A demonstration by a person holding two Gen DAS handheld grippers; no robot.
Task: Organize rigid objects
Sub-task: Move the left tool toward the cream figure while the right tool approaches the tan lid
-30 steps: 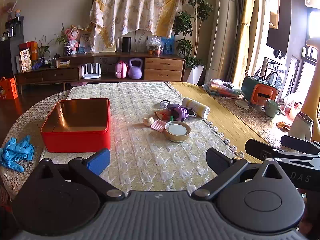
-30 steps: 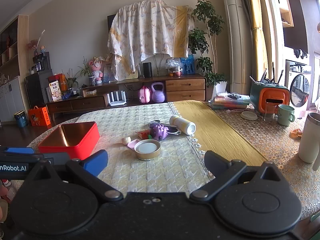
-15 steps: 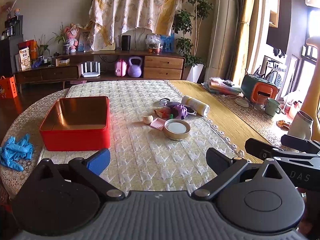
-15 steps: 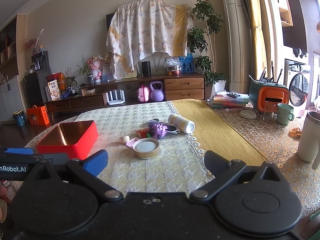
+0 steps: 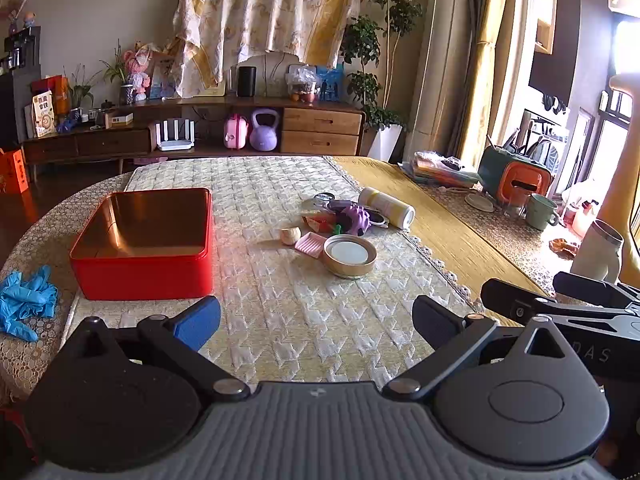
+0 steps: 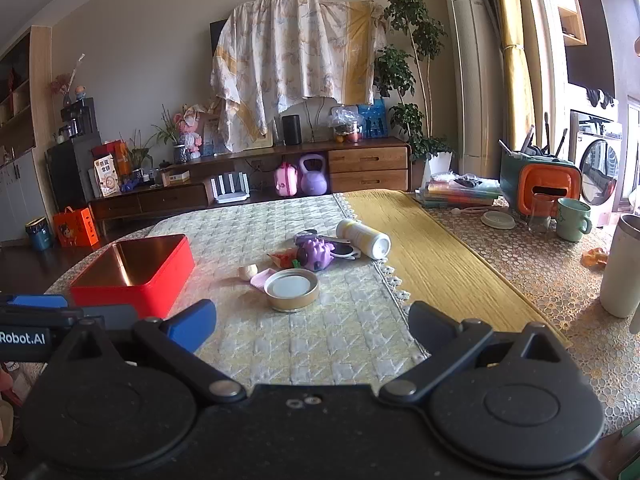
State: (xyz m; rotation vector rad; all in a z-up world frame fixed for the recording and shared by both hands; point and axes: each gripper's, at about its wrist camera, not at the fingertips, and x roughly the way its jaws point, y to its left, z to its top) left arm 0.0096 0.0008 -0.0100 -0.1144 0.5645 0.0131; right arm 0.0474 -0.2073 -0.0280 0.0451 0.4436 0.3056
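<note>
An empty red tin box (image 5: pixel 144 244) (image 6: pixel 134 270) sits on the left of the quilted table cover. To its right lies a small pile: a round tin lid (image 5: pixel 350 255) (image 6: pixel 292 290), a pink ridged piece (image 5: pixel 310 244), a small cream object (image 5: pixel 290 235) (image 6: pixel 248 271), a purple spiky toy (image 5: pixel 356 219) (image 6: pixel 314 255), a white and yellow bottle (image 5: pixel 386 207) (image 6: pixel 364 238) on its side. My left gripper (image 5: pixel 316 318) is open and empty over the near table edge. My right gripper (image 6: pixel 312 326) is open and empty, to the right of the left one.
Blue gloves (image 5: pixel 26 300) lie at the table's left edge. On the right of the table stand a green mug (image 6: pixel 572 219), an orange and teal holder (image 6: pixel 540 188), a tall cream cup (image 6: pixel 622 268) and stacked books (image 6: pixel 460 194). A yellow runner (image 6: pixel 432 256) crosses the table.
Both grippers have drawn slightly back and tilted; the box and the pile sit a little farther off in both views. Nothing on the table has moved.
</note>
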